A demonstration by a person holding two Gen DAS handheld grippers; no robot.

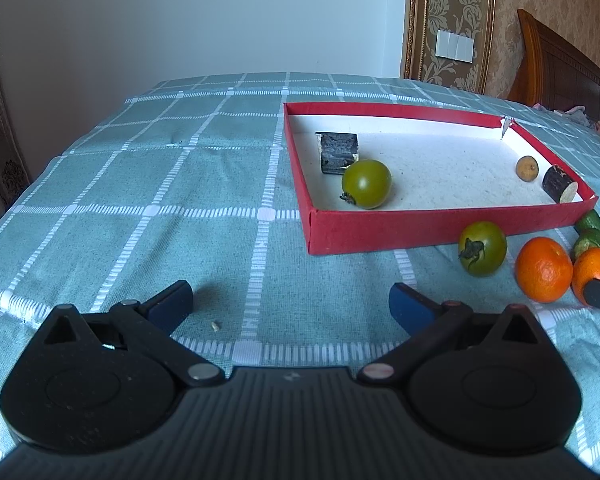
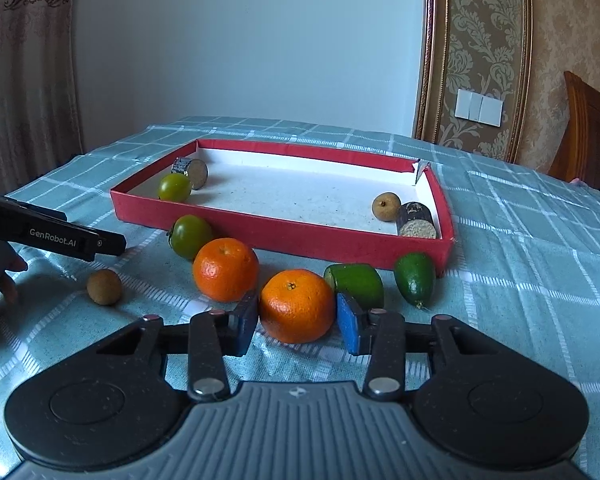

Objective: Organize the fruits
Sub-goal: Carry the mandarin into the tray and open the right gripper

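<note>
A red tray (image 2: 284, 236) (image 1: 420, 232) lies on the checked cloth and holds a green tomato (image 2: 174, 187) (image 1: 366, 183), two dark cane pieces (image 2: 417, 220) (image 2: 191, 171) and a small brown longan (image 2: 386, 206). In front of it lie a green tomato (image 2: 191, 236) (image 1: 482, 248), two oranges (image 2: 225, 269) (image 2: 297, 305), two green fruit pieces (image 2: 358, 284) (image 2: 415, 277) and a longan (image 2: 104, 286). My right gripper (image 2: 298, 322) is open around the nearer orange, left pad (image 2: 244, 320) touching it, right pad slightly apart. My left gripper (image 1: 290, 306) is open and empty over bare cloth.
The table's far and left edges drop off near a white wall and a curtain. A wooden headboard (image 1: 560, 68) stands at the right. The left gripper's body (image 2: 60, 236) and the hand holding it show at the left of the right wrist view.
</note>
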